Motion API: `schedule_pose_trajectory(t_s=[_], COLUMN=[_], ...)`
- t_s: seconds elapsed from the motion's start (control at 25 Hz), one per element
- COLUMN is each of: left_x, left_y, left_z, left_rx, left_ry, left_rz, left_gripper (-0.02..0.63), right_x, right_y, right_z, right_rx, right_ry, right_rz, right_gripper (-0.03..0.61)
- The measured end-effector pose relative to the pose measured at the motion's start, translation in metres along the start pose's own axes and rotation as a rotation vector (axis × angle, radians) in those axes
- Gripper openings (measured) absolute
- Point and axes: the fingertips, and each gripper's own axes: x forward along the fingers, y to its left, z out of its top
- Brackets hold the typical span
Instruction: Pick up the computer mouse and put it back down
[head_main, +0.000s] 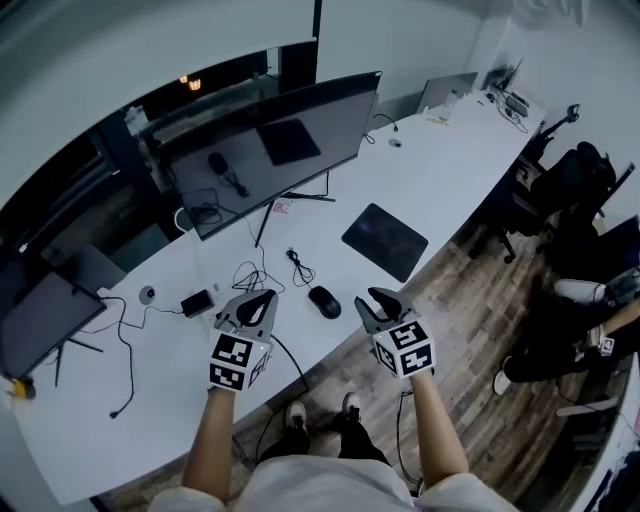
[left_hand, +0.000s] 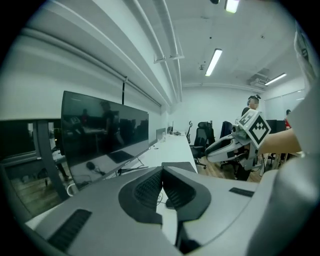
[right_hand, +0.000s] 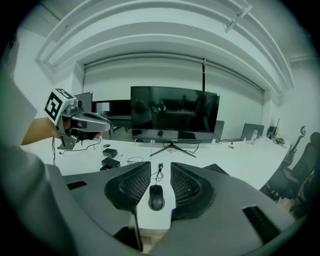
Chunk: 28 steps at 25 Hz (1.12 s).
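The black computer mouse (head_main: 323, 301) lies on the white table (head_main: 450, 170) near its front edge, its cable running back toward the monitor. My right gripper (head_main: 377, 298) hovers just right of it, open. In the right gripper view the mouse (right_hand: 156, 196) shows through the gap of the right gripper (right_hand: 160, 167), lying on the table ahead with neither pad touching it. My left gripper (head_main: 268, 297) hangs just left of the mouse; in the left gripper view its pads meet, so the left gripper (left_hand: 162, 172) is shut and empty.
A black mouse pad (head_main: 385, 241) lies behind and right of the mouse. A wide dark monitor (head_main: 270, 150) stands at the back, with loose cables (head_main: 255, 272) and a small black box (head_main: 196, 302) in front. Office chairs (head_main: 570, 180) and a seated person (head_main: 590, 340) are at right.
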Motion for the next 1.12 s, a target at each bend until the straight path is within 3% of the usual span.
schedule_pose_trajectory(t_s=[0.36,0.68,0.92,1.12], left_x=[0.014,0.013,0.012,0.013], left_y=[0.016,0.025,0.03,0.032], left_z=[-0.057,-0.1,-0.122,-0.131], left_rx=[-0.121,-0.182,-0.203,-0.204], left_ry=[0.102,0.182,0.227,0.242], left_rz=[0.132,0.206,0.215,0.211], left_gripper=[0.015,0.015,0.015,0.015], right_x=[0.103,0.17,0.199,0.211], right_y=[0.005,0.015,0.026,0.029], right_z=[-0.076,-0.144,-0.162,-0.17], right_rx=[0.006,-0.039,-0.064,-0.074], right_ry=[0.151,0.278,0.325,0.334], right_rz=[0.149,0.204,0.228,0.237], right_gripper=[0.27,0.354,0.362,0.331])
